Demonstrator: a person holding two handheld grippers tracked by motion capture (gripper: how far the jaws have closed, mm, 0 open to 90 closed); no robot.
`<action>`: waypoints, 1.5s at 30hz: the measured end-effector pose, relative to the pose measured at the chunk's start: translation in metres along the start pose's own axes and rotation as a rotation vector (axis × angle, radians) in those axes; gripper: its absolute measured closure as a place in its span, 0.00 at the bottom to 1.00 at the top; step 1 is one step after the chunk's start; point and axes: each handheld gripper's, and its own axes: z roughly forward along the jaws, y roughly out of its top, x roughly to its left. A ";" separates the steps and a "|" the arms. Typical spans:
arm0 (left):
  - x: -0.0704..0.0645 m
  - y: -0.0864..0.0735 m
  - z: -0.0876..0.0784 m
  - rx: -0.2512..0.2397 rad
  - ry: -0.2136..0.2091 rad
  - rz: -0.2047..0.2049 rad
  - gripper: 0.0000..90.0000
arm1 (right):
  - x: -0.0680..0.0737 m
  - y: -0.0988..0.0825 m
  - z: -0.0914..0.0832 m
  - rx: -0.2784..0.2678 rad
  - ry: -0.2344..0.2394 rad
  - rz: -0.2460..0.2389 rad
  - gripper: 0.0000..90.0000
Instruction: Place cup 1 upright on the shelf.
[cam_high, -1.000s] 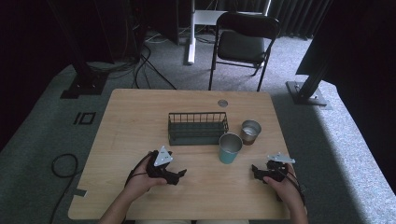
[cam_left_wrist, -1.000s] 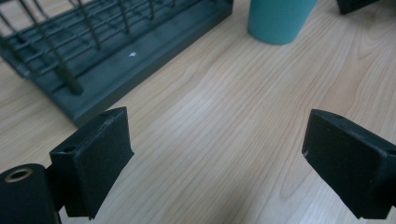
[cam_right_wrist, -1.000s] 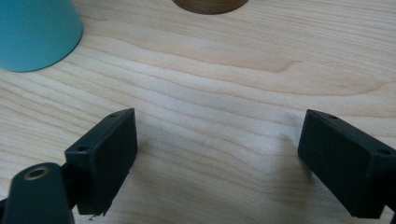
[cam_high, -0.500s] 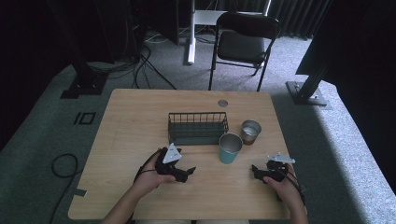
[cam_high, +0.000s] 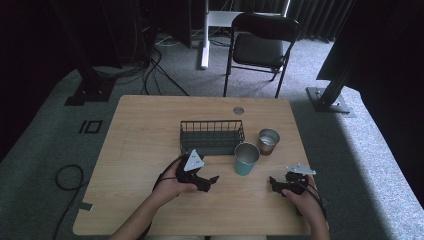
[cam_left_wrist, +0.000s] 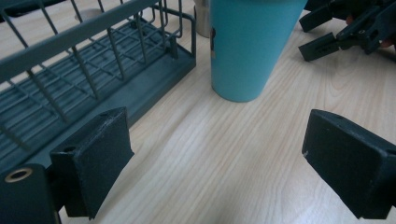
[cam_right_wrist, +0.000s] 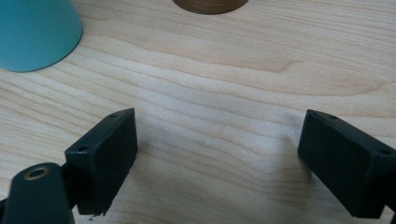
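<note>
Beside teal cup (cam_left_wrist: 247, 46), wire basket (cam_left_wrist: 93, 79) — left gripper (cam_left_wrist: 224, 163) agape

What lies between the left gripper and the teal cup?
Nothing: the left gripper view shows bare wooden table between the open left gripper and the teal cup; the wire basket stands off to one side.

A recording studio or lab set up for handling trials

A lone wooden table (cam_high: 150, 150) is placed on grey carpet (cam_high: 45, 150), ringed by dark curtains and black metal stands whose feet (cam_high: 330, 97) are seen at 2 o'clock and 10 o'clock. Loose cables (cam_high: 160, 65) are trailed over the floor at 11 o'clock, and a cable loop (cam_high: 67, 180) lies at 8 o'clock. A folding chair (cam_high: 260, 47) is stood at 12 o'clock beside a white desk leg (cam_high: 204, 37).
</note>
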 end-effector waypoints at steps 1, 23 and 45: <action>0.000 0.001 0.001 0.001 0.000 0.003 0.10 | 0.000 0.000 0.000 0.000 0.000 0.000 0.13; -0.011 0.025 0.039 0.003 -0.056 0.021 0.10 | 0.000 0.000 0.000 0.000 0.001 0.000 0.13; -0.022 0.045 0.078 0.004 -0.075 0.037 0.10 | -0.001 0.000 0.000 -0.004 0.009 0.007 0.13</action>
